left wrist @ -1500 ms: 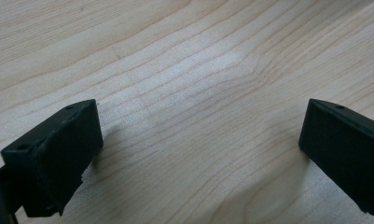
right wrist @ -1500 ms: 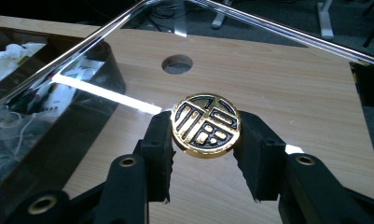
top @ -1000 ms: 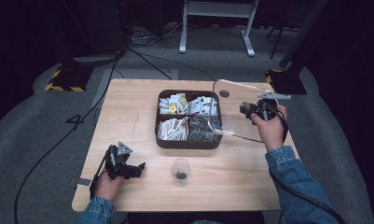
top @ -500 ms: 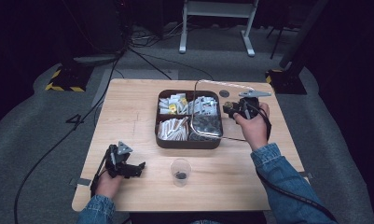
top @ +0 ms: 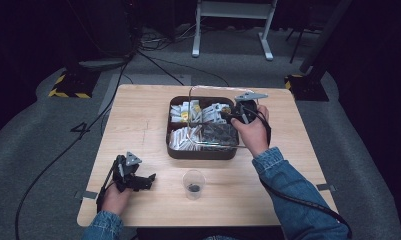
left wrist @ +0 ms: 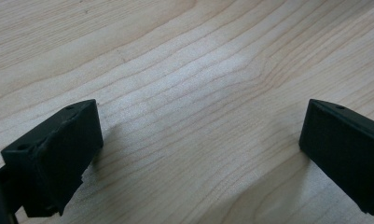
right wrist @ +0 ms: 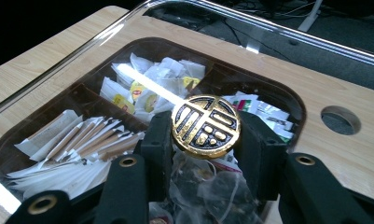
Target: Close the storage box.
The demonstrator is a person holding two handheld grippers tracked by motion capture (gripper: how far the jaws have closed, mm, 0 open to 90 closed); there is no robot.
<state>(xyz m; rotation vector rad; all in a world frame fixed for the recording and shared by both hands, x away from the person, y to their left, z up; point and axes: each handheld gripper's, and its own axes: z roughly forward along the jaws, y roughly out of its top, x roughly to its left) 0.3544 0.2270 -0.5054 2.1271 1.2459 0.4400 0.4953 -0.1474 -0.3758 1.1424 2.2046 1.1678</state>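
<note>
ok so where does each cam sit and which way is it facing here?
High view: above the person's side, looking forward and down on the wooden table; both forearms, left gripper, right gripper.
Left gripper view: on the left gripper, looking down at bare tabletop between open jaws.
Right gripper view: on the right gripper, jaws clamped on a gold-and-black knob of a clear lid over the divided tray.
Shared: high and right views show tray and sachets.

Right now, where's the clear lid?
In the high view, the clear lid hangs over the brown divided box at table centre; the right gripper is shut on the lid's gold knob.
</note>
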